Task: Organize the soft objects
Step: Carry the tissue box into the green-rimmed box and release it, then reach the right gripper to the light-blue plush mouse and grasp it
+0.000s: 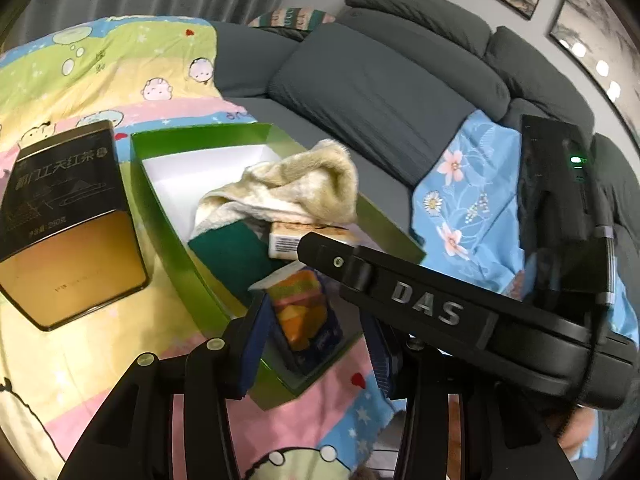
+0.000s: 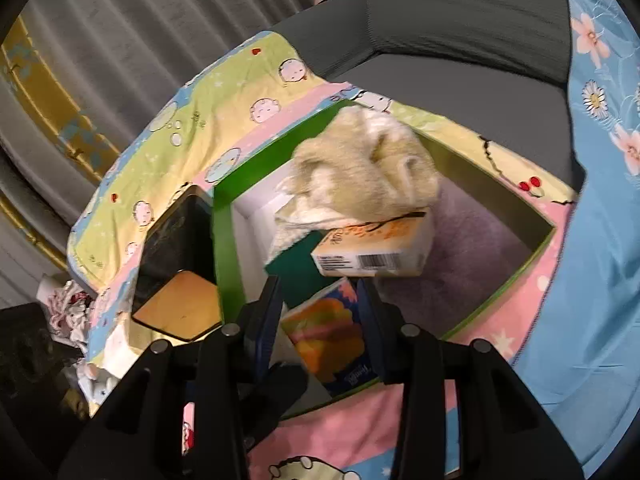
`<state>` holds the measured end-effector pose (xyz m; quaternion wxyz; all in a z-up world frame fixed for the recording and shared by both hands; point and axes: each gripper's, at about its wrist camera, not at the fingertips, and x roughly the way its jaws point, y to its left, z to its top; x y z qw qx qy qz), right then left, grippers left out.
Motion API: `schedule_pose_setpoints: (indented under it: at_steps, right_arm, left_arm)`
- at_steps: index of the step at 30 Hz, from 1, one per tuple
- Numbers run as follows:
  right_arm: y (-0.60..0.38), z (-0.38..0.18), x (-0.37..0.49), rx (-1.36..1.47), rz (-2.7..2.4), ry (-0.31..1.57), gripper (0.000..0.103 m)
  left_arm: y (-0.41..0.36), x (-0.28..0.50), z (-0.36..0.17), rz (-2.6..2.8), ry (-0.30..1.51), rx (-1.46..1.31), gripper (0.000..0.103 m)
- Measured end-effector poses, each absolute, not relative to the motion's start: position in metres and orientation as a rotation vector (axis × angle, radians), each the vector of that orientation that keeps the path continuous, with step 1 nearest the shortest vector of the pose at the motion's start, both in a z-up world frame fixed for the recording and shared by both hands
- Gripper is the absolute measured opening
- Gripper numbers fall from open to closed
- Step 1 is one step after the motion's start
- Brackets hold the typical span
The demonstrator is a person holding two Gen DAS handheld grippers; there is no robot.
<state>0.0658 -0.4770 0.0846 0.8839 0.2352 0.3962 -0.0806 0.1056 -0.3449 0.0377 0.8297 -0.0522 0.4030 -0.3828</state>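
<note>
Grey sofa cushions (image 1: 376, 92) back the scene, with a cartoon-print quilt (image 1: 80, 80) spread over the seat as the working surface. Left gripper (image 1: 316, 344): fingers spread, straddling a colourful tissue pack (image 1: 304, 308) that stands at the near corner of the green box (image 1: 168, 216); contact with the pack cannot be confirmed. Right gripper (image 2: 324, 320): fingers likewise spread either side of the same pack (image 2: 332, 344), not visibly clamped. Its body crosses the left view, so both tools crowd one corner. Beyond the pack, a second tissue pack with a barcode (image 2: 372, 256) lies tilted on a dark green cloth (image 2: 296, 268), and a cream fleece towel (image 2: 360, 168) is heaped on top, leaning towards the box wall. A black-and-gold tea tin (image 1: 68, 220) lies just beside the box. Risks, as judged: the two tools may collide; a closing squeeze could crush the soft pack; lifting it could unsettle the tilted stack and spill the towel over the rim; the light box may shift on the quilt.
</note>
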Motion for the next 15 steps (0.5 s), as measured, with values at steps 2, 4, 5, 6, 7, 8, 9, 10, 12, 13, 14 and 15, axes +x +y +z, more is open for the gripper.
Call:
schedule_pose_setpoints:
  at_steps: [2,4,5,6,7,8,9,10,12,13,14,15]
  right_arm:
    - [-0.478,0.089,0.062,0.482,-0.18,0.809,0.041]
    - [-0.477,0.093,0.06,0.476,-0.186,0.797,0.047]
    - [-0.475,0.097,0.058,0.467,-0.185,0.784,0.052]
    - [-0.474,0.1,0.057,0.462,-0.183,0.775,0.055]
    - [-0.473,0.103,0.055,0.455,-0.183,0.766,0.06]
    - [-0.469,0.108,0.053,0.448,-0.189,0.756,0.065]
    - [-0.467,0.111,0.052,0.443,-0.191,0.748,0.069]
    - [-0.465,0.114,0.05,0.441,-0.188,0.738,0.075]
    - [-0.459,0.122,0.048,0.441,-0.177,0.71,0.084]
    - [-0.457,0.124,0.047,0.438,-0.172,0.703,0.087]
    - [-0.452,0.128,0.046,0.429,-0.167,0.694,0.09]
    - [-0.448,0.132,0.045,0.416,-0.163,0.685,0.09]
  left_arm:
    - [-0.34,0.102,0.042,-0.813,0.84,-0.115,0.046]
    - [-0.331,0.098,0.048,-0.807,0.824,-0.124,0.058]
    - [-0.328,0.096,0.05,-0.801,0.817,-0.126,0.061]
    - [-0.323,0.095,0.053,-0.79,0.806,-0.129,0.068]
    - [-0.317,0.093,0.056,-0.778,0.795,-0.132,0.074]
    - [-0.308,0.091,0.059,-0.764,0.784,-0.139,0.077]
    - [-0.303,0.089,0.061,-0.754,0.778,-0.145,0.079]
    - [-0.294,0.087,0.064,-0.743,0.768,-0.156,0.08]
    - [-0.28,0.084,0.067,-0.726,0.758,-0.171,0.08]
    - [-0.268,0.082,0.069,-0.707,0.753,-0.184,0.08]
    - [-0.261,0.081,0.07,-0.694,0.75,-0.19,0.08]
    - [-0.247,0.078,0.071,-0.665,0.742,-0.198,0.081]
